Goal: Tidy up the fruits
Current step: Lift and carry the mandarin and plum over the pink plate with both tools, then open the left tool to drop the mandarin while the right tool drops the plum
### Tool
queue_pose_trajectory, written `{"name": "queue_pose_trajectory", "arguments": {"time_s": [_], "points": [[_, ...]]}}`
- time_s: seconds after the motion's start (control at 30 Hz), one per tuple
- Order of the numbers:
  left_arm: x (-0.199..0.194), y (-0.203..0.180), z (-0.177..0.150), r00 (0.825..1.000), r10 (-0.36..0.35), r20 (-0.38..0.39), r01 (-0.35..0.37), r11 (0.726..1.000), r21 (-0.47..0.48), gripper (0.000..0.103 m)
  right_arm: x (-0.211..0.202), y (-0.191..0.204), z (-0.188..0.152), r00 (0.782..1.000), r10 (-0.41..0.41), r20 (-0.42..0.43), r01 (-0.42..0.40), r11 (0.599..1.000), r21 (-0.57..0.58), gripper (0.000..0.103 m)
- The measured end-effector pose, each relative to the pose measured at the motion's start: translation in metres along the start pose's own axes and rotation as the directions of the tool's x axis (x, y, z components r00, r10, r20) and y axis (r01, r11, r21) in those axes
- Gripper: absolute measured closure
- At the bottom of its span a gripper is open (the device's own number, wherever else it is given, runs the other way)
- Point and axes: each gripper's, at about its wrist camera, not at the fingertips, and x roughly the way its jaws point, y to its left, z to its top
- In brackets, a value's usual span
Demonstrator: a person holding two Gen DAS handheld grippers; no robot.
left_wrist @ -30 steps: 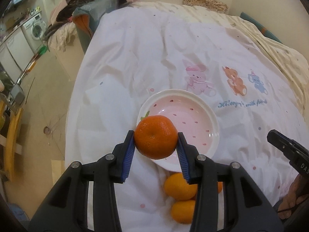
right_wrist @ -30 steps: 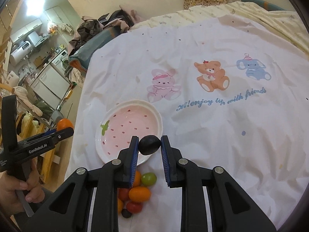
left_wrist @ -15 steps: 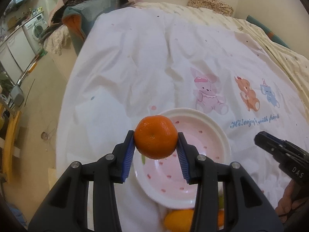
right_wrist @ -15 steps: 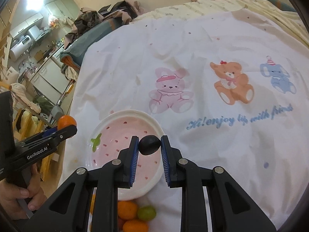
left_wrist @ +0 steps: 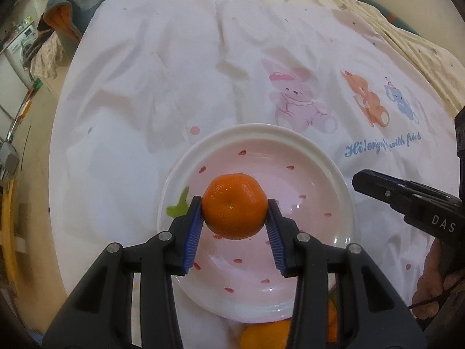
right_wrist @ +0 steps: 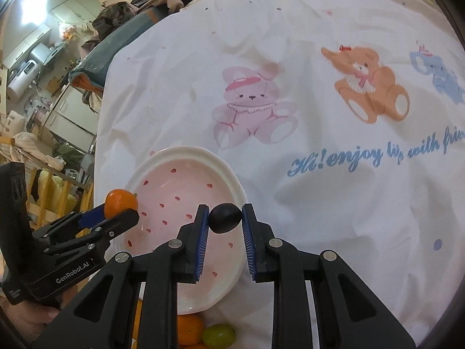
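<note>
My left gripper is shut on an orange tangerine and holds it over the pink strawberry-print bowl. My right gripper is shut on a small dark grape above the bowl's right rim. The bowl has no fruit in it. The left gripper with the tangerine also shows in the right wrist view at the bowl's left edge. The right gripper's finger shows at the right of the left wrist view.
The bowl sits on a white cloth printed with cartoon bears. Loose fruit lies just before the bowl: orange ones and a green grape. Piled clothes lie beyond the cloth's far left edge.
Both grippers have moved forward with their fruit, from before the bowl to over it. The loose fruit pile has slid toward the bottom edge of both views.
</note>
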Motion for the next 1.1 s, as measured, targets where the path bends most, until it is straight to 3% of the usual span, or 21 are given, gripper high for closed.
{"name": "queue_pose_trajectory", "arguments": {"time_s": [0.23,0.57,0.7,0.73,0.77,0.83,0.87,0.9,1.1], "points": [[0.007,0.007,0.002,1.0,-0.009,-0.029,0.008,0.999,-0.041,0.064,0.01,0.007,-0.004,0.999,0.015,-0.034,-0.015,1.0,-0.019,0.078],[0.013,0.007,-0.001,0.999,0.023,-0.043,-0.024,1.0,-0.02,0.063,0.016,0.01,-0.005,0.998,0.03,-0.06,-0.031,0.999,-0.01,0.075],[0.017,0.009,-0.001,0.996,0.033,-0.082,-0.036,0.999,-0.036,0.062,0.014,0.007,-0.003,0.997,0.05,-0.064,-0.049,0.999,0.019,0.075],[0.016,0.01,-0.001,0.996,0.014,-0.088,-0.019,0.999,-0.05,0.051,0.013,0.006,-0.003,0.996,0.057,-0.065,-0.056,0.998,0.027,0.075],[0.015,0.01,-0.001,0.997,0.007,-0.081,-0.011,0.999,-0.053,0.029,0.011,0.006,-0.002,0.996,0.064,-0.062,-0.062,0.998,0.033,0.073],[0.007,0.008,-0.001,0.999,0.021,-0.037,-0.022,0.999,-0.044,0.014,0.007,0.006,-0.001,0.997,0.06,-0.043,-0.059,0.998,0.038,0.057],[0.003,0.007,0.0,1.0,0.026,-0.016,-0.026,0.999,-0.032,0.014,0.003,0.006,0.0,0.998,0.059,-0.024,-0.058,0.997,0.042,0.039],[0.002,0.006,0.002,1.0,0.029,-0.01,-0.029,0.999,-0.022,0.014,0.0,0.005,0.0,0.998,0.055,-0.006,-0.055,0.997,0.046,0.032],[-0.014,0.012,0.001,0.998,0.039,0.039,-0.038,0.999,-0.019,0.014,-0.019,0.007,0.005,0.998,0.048,0.047,-0.05,0.998,0.04,0.032]]}}
